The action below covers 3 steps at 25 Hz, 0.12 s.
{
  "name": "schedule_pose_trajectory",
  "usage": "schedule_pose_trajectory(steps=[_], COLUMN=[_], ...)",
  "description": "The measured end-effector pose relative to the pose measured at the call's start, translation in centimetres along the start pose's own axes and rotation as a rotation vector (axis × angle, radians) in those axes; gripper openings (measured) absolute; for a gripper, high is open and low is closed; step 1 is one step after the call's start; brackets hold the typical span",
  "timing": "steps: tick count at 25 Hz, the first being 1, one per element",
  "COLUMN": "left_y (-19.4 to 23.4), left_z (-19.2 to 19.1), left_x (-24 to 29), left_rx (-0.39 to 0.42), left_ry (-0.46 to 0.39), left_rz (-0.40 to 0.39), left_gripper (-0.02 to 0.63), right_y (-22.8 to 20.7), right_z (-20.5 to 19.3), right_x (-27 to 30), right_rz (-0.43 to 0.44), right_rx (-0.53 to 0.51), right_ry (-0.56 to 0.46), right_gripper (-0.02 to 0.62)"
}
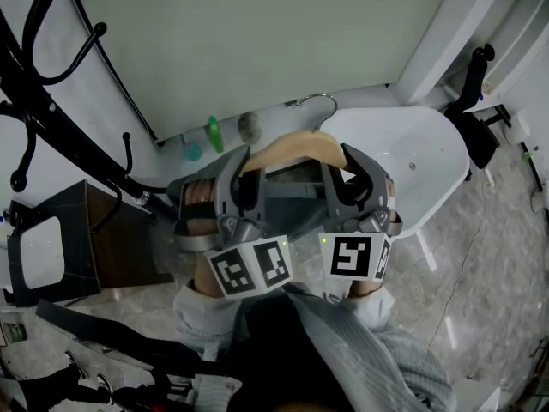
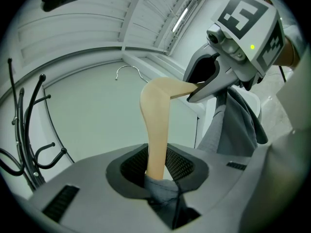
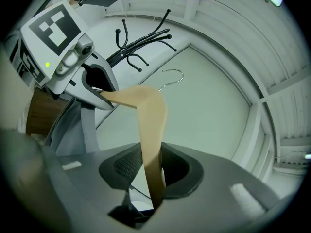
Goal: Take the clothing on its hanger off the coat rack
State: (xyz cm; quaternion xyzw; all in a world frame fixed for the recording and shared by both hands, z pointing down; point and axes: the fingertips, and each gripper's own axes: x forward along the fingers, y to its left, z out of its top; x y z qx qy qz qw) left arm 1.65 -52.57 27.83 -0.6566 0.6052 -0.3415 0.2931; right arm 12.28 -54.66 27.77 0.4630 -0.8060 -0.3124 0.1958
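Observation:
A pale wooden hanger [image 1: 296, 148] with grey clothing [image 1: 292, 194] draped below it is held level between my two grippers, its metal hook [image 1: 319, 101] free in the air. My left gripper [image 1: 243, 168] is shut on the hanger's left arm [image 2: 156, 130], with grey cloth [image 2: 165, 188] caught in the jaws. My right gripper [image 1: 347, 168] is shut on the right arm [image 3: 150, 144]. The black coat rack [image 1: 64, 131] stands apart at the left, its curved hooks [image 3: 141, 38] bare. From each gripper view the other gripper shows clamped on the far end.
A white rounded tabletop [image 1: 412, 166] sits just beyond the grippers. A dark wooden box [image 1: 111, 239] stands by the rack's foot. Small green bottles [image 1: 213, 136] lie along the wall. A black chair [image 1: 473, 118] is at the right.

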Motion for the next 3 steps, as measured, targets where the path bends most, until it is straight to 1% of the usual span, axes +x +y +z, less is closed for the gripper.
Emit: schedule_pose_trajectory(steps=[3], left_y=[-0.22], left_z=[0.1], left_x=[0.14], left_rx=[0.006], left_ry=[-0.015], left_rz=[-0.012], left_gripper=[0.101], right_y=[-0.03], right_z=[-0.19], right_x=[-0.16], right_rz=[-0.014], right_rx=[-0.001], right_ry=[0.009], right_gripper=[0.109])
